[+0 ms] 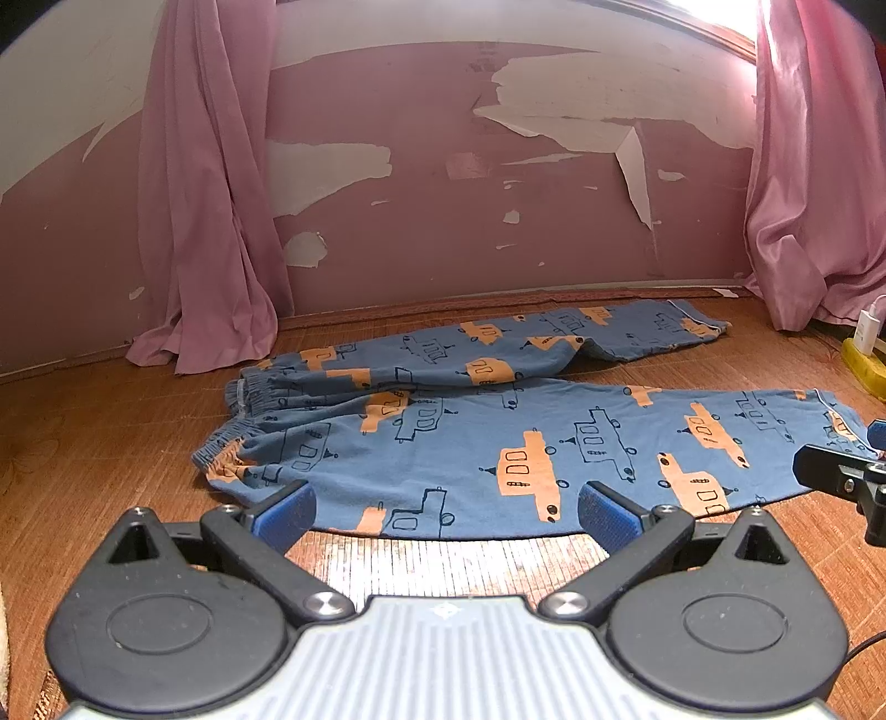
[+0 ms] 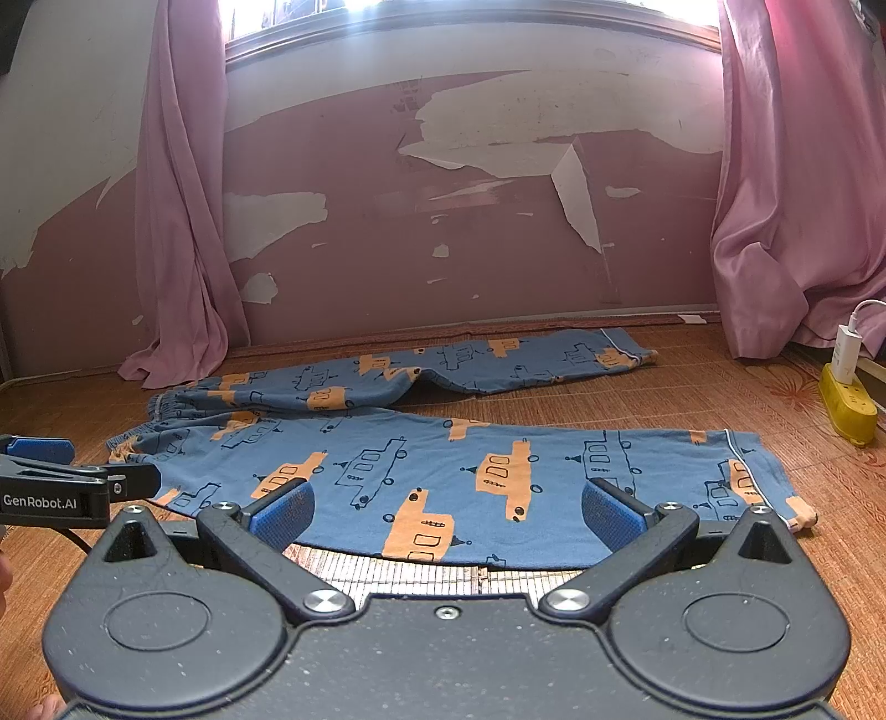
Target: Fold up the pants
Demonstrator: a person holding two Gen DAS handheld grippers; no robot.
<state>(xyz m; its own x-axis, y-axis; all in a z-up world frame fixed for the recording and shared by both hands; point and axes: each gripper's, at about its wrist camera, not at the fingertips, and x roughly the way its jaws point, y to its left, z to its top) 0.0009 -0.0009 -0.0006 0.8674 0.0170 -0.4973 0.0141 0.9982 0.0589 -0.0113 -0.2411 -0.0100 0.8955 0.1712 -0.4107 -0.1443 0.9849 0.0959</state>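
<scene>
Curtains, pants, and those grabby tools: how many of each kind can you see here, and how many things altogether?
Pink curtains: 2, the left one and the right one
Blue pants with orange and outlined vehicles: 1
Tools: 2, the left tool and the right tool, both open
Yellow power strip: 1
White charger plugged into it: 1
Total: 7

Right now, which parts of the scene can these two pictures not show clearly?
- Near edge of the pants: hidden by the left gripper in the left view, the right gripper in the right.
- Window: overexposed, cut off at top.
- Yellow power strip: cut off at right, left view.
</scene>
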